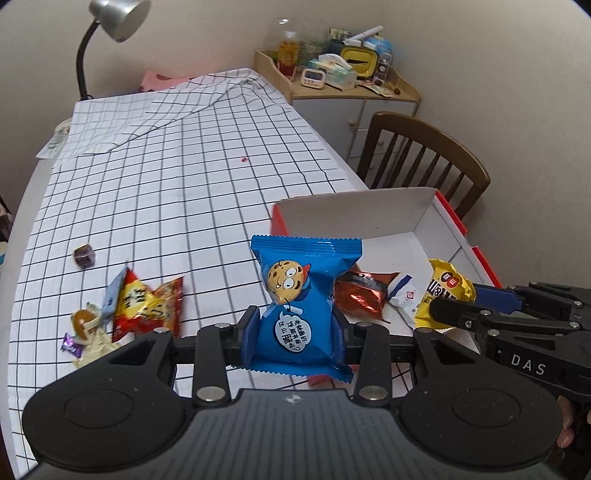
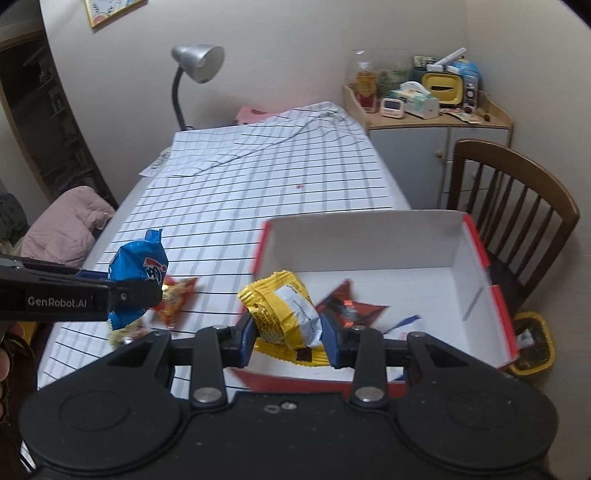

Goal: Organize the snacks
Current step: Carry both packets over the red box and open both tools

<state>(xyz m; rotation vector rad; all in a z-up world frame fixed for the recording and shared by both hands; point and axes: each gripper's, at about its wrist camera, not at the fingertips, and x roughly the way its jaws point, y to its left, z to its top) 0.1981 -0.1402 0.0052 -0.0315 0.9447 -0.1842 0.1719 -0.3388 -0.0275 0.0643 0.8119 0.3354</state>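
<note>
My left gripper (image 1: 295, 332) is shut on a blue cookie packet (image 1: 301, 295) and holds it above the table, just left of the box; it also shows in the right wrist view (image 2: 138, 273). My right gripper (image 2: 288, 332) is shut on a yellow snack packet (image 2: 284, 306), held over the near left part of the white box with red sides (image 2: 369, 236). In the left wrist view the yellow packet (image 1: 445, 290) sits in the right gripper (image 1: 458, 302). A dark red foil packet (image 1: 360, 293) and a white packet (image 1: 404, 295) lie in the box.
A red and yellow snack bag (image 1: 147, 302), small candies (image 1: 83, 325) and a dark cube candy (image 1: 84, 255) lie on the checked tablecloth (image 1: 184, 177) at the left. A wooden chair (image 1: 424, 158) stands right of the table. A desk lamp (image 1: 110, 22) stands at the back.
</note>
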